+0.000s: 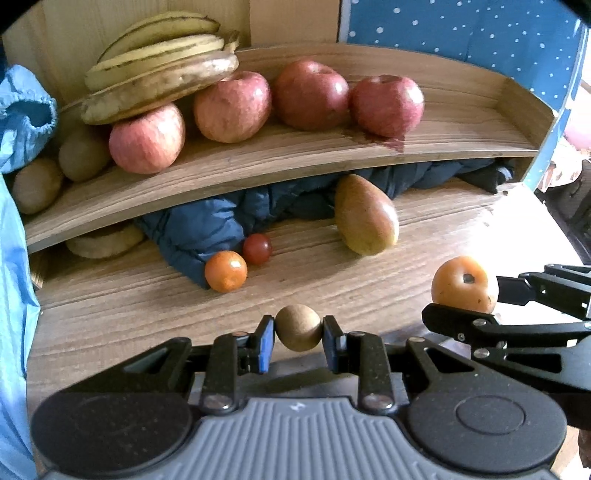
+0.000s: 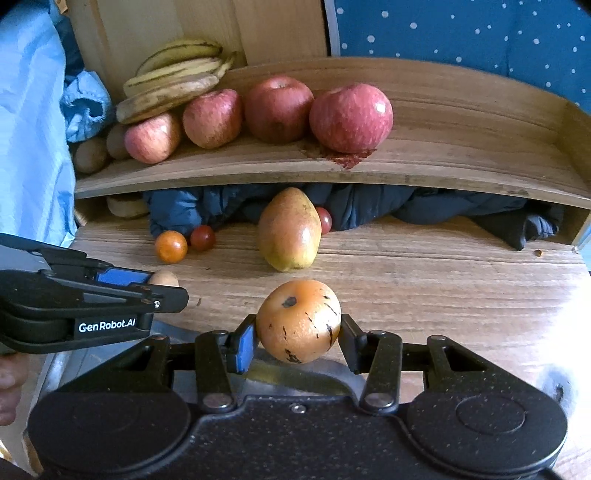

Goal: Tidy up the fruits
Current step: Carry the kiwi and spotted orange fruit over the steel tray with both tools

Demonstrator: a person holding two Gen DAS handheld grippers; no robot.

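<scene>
My left gripper [image 1: 298,332] is shut on a small tan round fruit [image 1: 298,328] above the wooden table. My right gripper [image 2: 298,334] is shut on an orange, black-flecked fruit [image 2: 298,320], to the right of the left gripper; that fruit also shows in the left wrist view [image 1: 463,284]. On the table lie a pear [image 2: 289,229], a small orange tomato [image 2: 170,246] and a dark red tomato [image 2: 202,238]; another red tomato [image 2: 325,219] peeks from behind the pear. The raised shelf [image 2: 443,162] holds several red apples [image 2: 351,117], bananas [image 2: 173,79] and brown kiwis [image 2: 90,155].
A dark blue jacket [image 2: 388,206] is stuffed under the shelf, behind the table fruits. Light blue cloth [image 2: 33,122] hangs at the left. A star-dotted blue panel [image 2: 480,33] stands behind the shelf. A flat pale round item [image 2: 127,206] lies under the shelf's left end.
</scene>
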